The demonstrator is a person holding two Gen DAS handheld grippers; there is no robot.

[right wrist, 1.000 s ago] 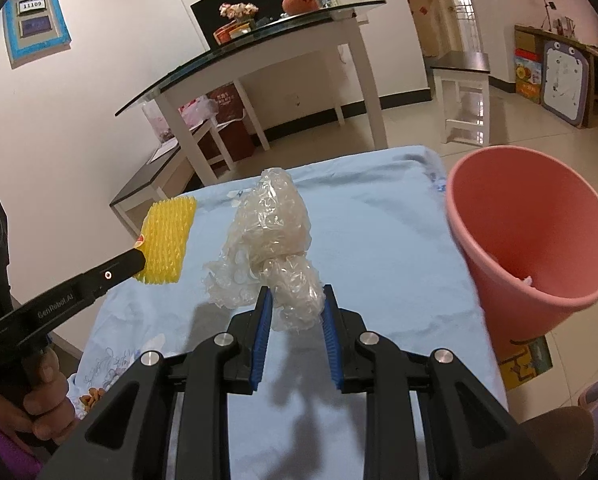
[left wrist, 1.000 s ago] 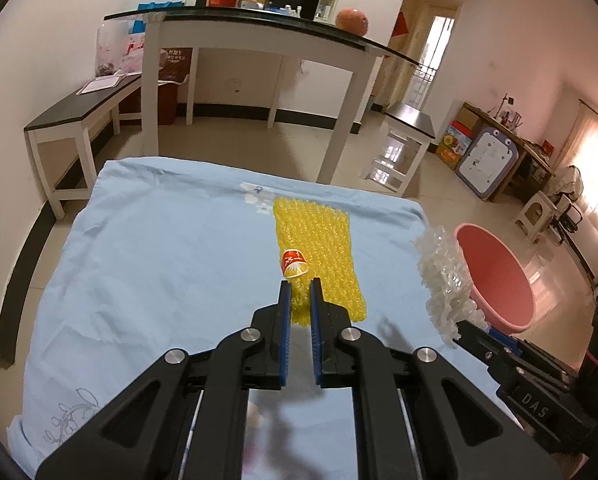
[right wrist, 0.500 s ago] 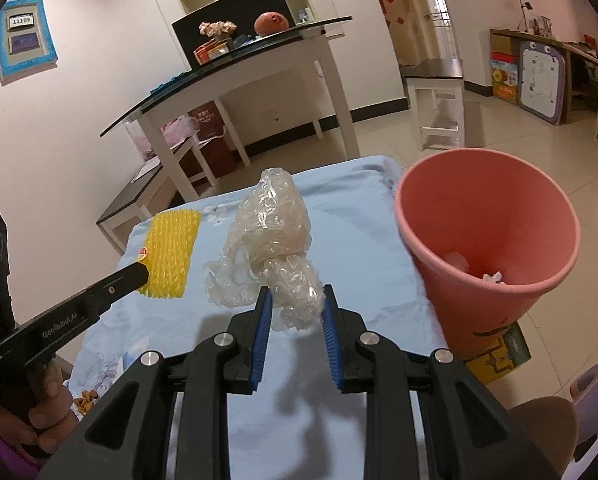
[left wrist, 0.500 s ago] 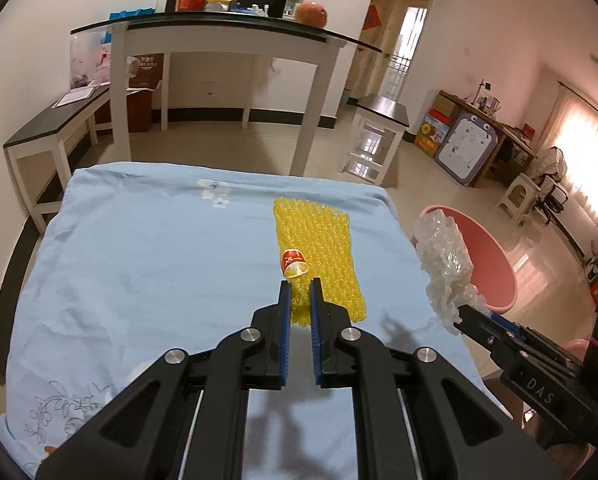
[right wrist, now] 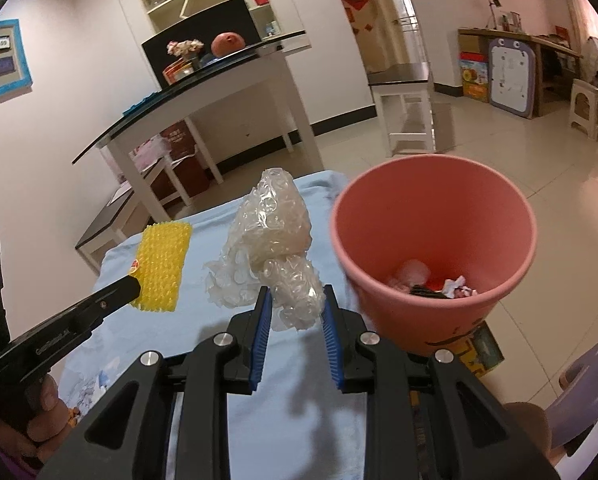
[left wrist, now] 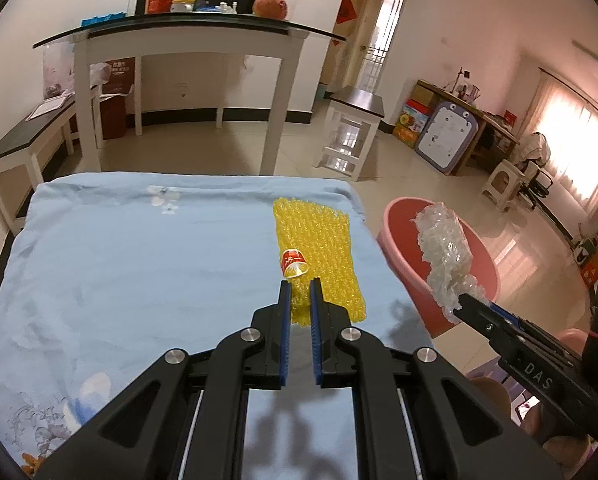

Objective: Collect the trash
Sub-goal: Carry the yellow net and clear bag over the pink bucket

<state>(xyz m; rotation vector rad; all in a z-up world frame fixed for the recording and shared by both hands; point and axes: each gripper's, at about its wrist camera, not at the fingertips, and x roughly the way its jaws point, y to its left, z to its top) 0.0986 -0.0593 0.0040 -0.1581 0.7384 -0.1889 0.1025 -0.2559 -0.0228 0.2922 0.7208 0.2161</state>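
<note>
Two hand-held grippers are working above a worktop draped in a light blue floral cloth (left wrist: 131,264).

The left gripper (left wrist: 297,292) is pinching the near end of a yellow foam net sleeve (left wrist: 317,256), its blue-padded jaws clamped almost together on the mesh. The sleeve is stretching away from the jaws above the cloth, near the worktop's right edge in the left wrist view. A small red and white sticker (left wrist: 293,263) is clinging to the sleeve just beyond the jaw tips. In the right wrist view the same sleeve (right wrist: 161,266) is showing at the left, sticking out past the tip of the left gripper (right wrist: 133,286), with a hand (right wrist: 45,412) wrapped around the handle at the lower left.

The right gripper (right wrist: 293,300) is gripping a crumpled wad of clear bubble wrap (right wrist: 269,240), its jaws partly apart and pressing on the wad's lower end. The wad is rising up and away from the jaws. In the left wrist view the bubble wrap (left wrist: 445,256) is appearing in front of the pink bin's opening.

The pink bin (right wrist: 435,200) is standing on the tiled floor just beside the worktop's right edge, open at the top. Scraps of paper and other trash (right wrist: 435,284) are lying in its bottom. In the right wrist view the bubble wrap is sitting just left of the bin's rim.

Behind the worktop, a white table with a dark glass top (left wrist: 187,26) is holding flowers and a round orange-pink fruit.
</note>
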